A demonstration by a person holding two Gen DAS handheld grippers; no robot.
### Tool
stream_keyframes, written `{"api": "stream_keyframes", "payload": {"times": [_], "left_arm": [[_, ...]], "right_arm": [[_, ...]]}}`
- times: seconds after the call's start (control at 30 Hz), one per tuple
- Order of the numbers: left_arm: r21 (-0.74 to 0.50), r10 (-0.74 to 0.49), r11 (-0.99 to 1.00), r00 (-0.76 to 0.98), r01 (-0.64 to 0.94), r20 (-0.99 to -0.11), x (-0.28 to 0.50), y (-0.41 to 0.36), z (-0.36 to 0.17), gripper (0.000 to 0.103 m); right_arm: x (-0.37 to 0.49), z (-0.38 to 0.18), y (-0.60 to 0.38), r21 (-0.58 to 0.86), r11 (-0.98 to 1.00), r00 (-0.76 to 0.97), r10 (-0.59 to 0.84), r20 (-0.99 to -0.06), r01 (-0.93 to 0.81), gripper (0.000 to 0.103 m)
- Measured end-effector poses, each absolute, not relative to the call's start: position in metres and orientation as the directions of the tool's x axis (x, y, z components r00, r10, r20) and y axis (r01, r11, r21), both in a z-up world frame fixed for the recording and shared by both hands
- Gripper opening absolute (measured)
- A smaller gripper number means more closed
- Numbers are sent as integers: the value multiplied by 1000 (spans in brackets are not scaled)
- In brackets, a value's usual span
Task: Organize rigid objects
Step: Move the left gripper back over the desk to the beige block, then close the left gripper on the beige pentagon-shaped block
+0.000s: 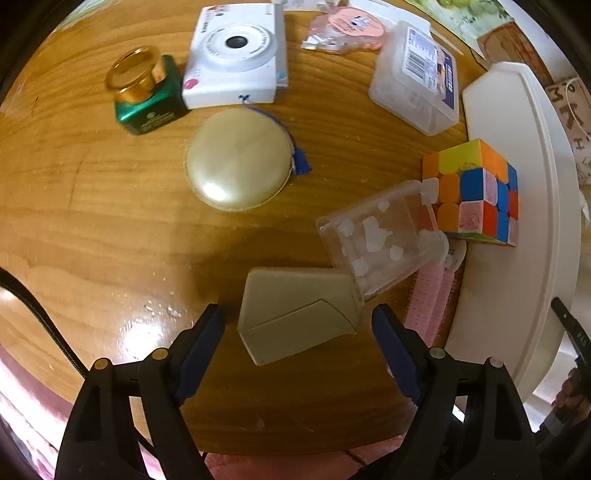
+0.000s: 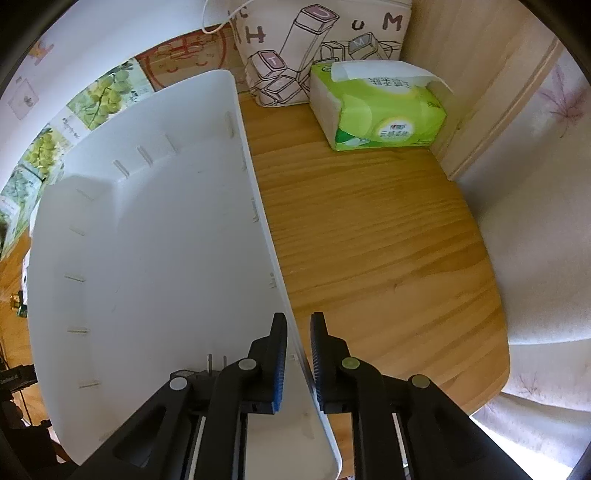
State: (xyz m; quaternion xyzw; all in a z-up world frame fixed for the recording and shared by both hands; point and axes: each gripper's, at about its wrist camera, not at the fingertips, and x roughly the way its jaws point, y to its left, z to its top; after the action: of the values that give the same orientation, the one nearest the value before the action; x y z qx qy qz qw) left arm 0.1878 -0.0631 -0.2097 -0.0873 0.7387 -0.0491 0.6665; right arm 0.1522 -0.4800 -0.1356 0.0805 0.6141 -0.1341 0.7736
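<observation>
My left gripper (image 1: 297, 325) points down at the wooden table (image 1: 92, 221), jaws wide open. A beige box (image 1: 295, 321) lies between the fingertips, with a gap on each side. A clear plastic box (image 1: 380, 240) leans on the beige box's far corner, next to a colourful puzzle cube (image 1: 476, 192). In the right wrist view my right gripper (image 2: 298, 332) straddles the right wall of the white bin (image 2: 258, 221). Its jaws stand only slightly apart, and a thin gap shows beside each pad. The bin looks bare inside.
Farther back lie a round gold compact (image 1: 238, 158), a white instant camera (image 1: 238, 55), a green jar with a gold lid (image 1: 147, 92), a labelled clear container (image 1: 417, 77) and a pink packet (image 1: 347, 29). A pink comb-like item (image 1: 432, 306) lies beside the bin's rim (image 1: 535, 184). A green tissue pack (image 2: 376, 107) and a printed pouch (image 2: 317, 44) stand right of the bin.
</observation>
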Motion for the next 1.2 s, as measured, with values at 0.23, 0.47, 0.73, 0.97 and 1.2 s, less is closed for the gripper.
{"api": "stream_keyframes", "payload": {"times": [0.23, 0.47, 0.73, 0.97, 1.2], "left_arm": [[-189, -189, 982, -132, -10, -973, 208, -64, -210, 78], [-204, -199, 979, -156, 14, -967, 224, -63, -209, 67], [-189, -184, 982, -173, 12, -967, 225, -46, -210, 67], [-159, -157, 987, -153, -1, -976, 214, -36, -197, 67], [-150, -154, 988, -108, -38, -982, 200, -35, -164, 67]], "right_arm": [[152, -136, -477, -68, 934, 204, -147, -968, 351, 16], [151, -136, -476, -78, 922, 204, -166, -965, 380, 17], [151, -136, -477, -84, 916, 202, -174, -964, 391, 18], [149, -136, -477, -72, 928, 212, -158, -965, 366, 16], [149, -137, -479, -44, 955, 219, -113, -969, 294, 13]]}}
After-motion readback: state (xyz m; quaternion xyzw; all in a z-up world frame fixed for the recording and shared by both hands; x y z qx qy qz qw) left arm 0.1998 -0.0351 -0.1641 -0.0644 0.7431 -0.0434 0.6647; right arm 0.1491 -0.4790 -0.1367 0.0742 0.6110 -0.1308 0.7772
